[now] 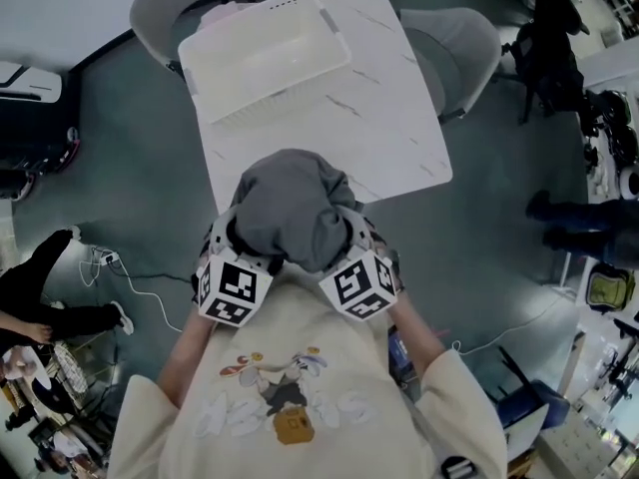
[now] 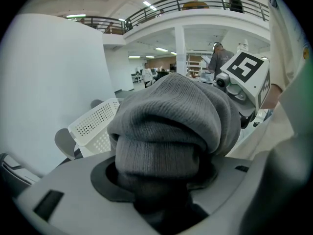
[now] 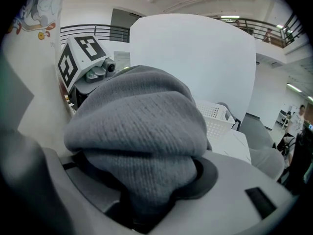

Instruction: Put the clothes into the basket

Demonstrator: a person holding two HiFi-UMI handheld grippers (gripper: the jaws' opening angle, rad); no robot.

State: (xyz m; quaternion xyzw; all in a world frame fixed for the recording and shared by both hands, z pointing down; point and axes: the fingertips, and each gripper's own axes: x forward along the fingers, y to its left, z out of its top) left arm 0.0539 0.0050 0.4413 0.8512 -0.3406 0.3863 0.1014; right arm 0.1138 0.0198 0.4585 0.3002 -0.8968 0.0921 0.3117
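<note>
The left gripper (image 2: 164,177) pinches one side of the bunched grey knit garment (image 1: 295,208) and the right gripper (image 3: 146,187) clamps the other, sharing its bulk (likely for carrying) over the near edge of the table (image 1: 399,118). The white basket (image 1: 245,18) sits empty at the far end.

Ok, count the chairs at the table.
2: left chair at the far corner of the table, beside the basket; right chair along its right side. Others may be hidden.
</note>
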